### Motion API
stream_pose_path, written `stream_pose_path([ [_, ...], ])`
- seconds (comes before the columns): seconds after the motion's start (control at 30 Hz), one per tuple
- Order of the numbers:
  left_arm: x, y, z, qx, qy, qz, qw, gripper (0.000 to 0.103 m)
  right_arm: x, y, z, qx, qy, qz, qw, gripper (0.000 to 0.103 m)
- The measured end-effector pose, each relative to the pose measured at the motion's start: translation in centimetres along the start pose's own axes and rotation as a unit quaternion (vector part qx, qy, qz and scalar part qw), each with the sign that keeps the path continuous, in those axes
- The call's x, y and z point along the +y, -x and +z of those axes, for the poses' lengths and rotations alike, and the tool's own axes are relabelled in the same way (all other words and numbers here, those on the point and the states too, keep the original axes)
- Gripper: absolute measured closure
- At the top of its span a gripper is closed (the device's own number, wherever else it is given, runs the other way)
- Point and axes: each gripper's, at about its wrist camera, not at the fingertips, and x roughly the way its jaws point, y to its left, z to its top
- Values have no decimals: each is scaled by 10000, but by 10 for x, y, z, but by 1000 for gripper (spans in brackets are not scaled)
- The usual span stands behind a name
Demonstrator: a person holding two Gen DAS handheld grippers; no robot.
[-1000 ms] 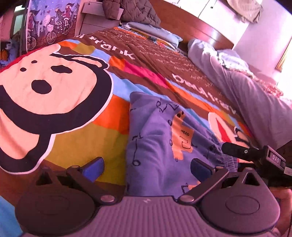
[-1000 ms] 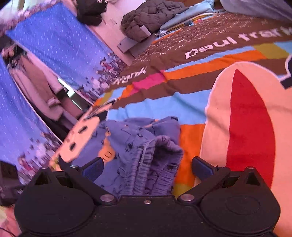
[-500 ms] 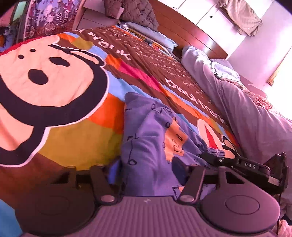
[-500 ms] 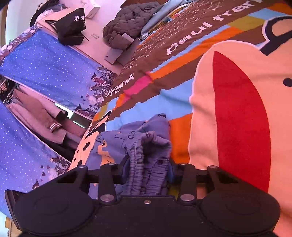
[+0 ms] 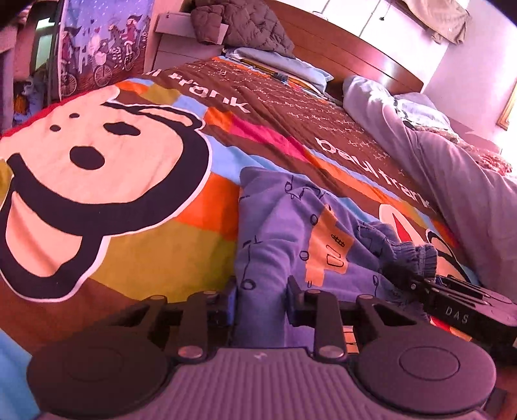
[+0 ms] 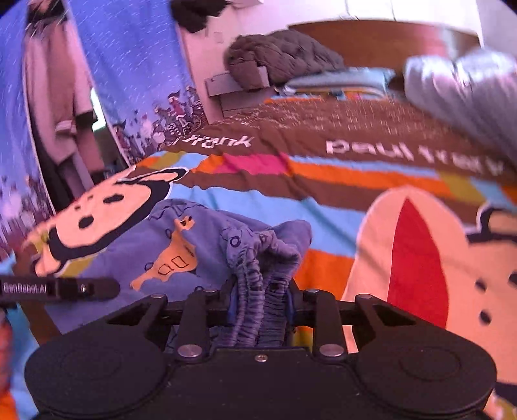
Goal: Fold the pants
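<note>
Small blue pants (image 5: 284, 226) with orange animal prints and dark doodles lie crumpled on the bedspread. My left gripper (image 5: 261, 307) is closing, its pads pressing a fold of the pants' near edge between them. In the right wrist view the pants (image 6: 181, 248) spread to the left, and their gathered elastic waistband (image 6: 258, 284) stands up bunched. My right gripper (image 6: 260, 307) is closing too, its pads squeezing that waistband. The right tool's black body (image 5: 458, 316) shows at the pants' right end in the left wrist view.
The pants rest on a colourful bedspread (image 5: 129, 245) with big monkey faces and a brown lettered band. A grey duvet (image 5: 452, 181) is heaped along the right side. A wooden headboard (image 5: 355, 55), a pillow (image 5: 284, 64) and a dark quilted jacket (image 5: 239, 29) lie beyond.
Both grippers went from wide open to pinched on the pants. The right gripper rolled toward level and rose a little, pulling the waistband up; the left stayed in place.
</note>
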Motion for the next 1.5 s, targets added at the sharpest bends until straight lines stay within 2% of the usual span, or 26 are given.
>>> stream_pose_path([
  [0.1, -16, 1, -2, 31, -379, 410, 9984, 74, 6, 0, 0, -49, 173, -121, 9998, 77],
  [0.17, -32, 3, -5, -21, -733, 744, 9945, 75, 10, 2, -1, -79, 323, -198, 9993, 77],
  [0.27, -50, 7, -6, -102, -1060, 1041, 9889, 78, 19, 4, -1, -144, 561, -327, 9978, 78],
  [0.5, -62, 21, 9, -136, -1151, 1018, 9880, 81, 25, 14, 4, -472, 743, -455, 9951, 81],
  [0.6, -63, 26, 22, -339, -1197, 935, 9878, 81, 30, 19, 10, -707, 818, -524, 9928, 82],
  [0.73, -61, 32, 44, -589, -1309, 935, 9852, 81, 33, 17, 33, -953, 887, -551, 9900, 82],
  [0.87, -42, 47, 73, -762, -1223, 898, 9855, 81, 48, 11, 62, -1136, 1019, -439, 9873, 82],
  [0.97, -15, 62, 91, -787, -1103, 1012, 9856, 81, 65, -1, 84, -1130, 939, -166, 9890, 82],
  [1.1, 29, 73, 101, -393, -855, 1098, 9895, 81, 98, -19, 94, -890, 893, 237, 9917, 82],
  [1.23, 75, 64, 87, 2, -649, 1149, 9913, 81, 128, -41, 80, -446, 943, 547, 9930, 82],
  [1.33, 104, 46, 68, 256, -573, 1124, 9917, 80, 144, -67, 56, -14, 1020, 547, 9933, 81],
  [1.4, 118, 44, 57, 167, -469, 962, 9941, 78, 148, -83, 40, 218, 1003, 393, 9939, 81],
  [1.5, 123, 46, 57, 147, -376, 845, 9956, 77, 145, -86, 36, 218, 794, 420, 9957, 81],
])
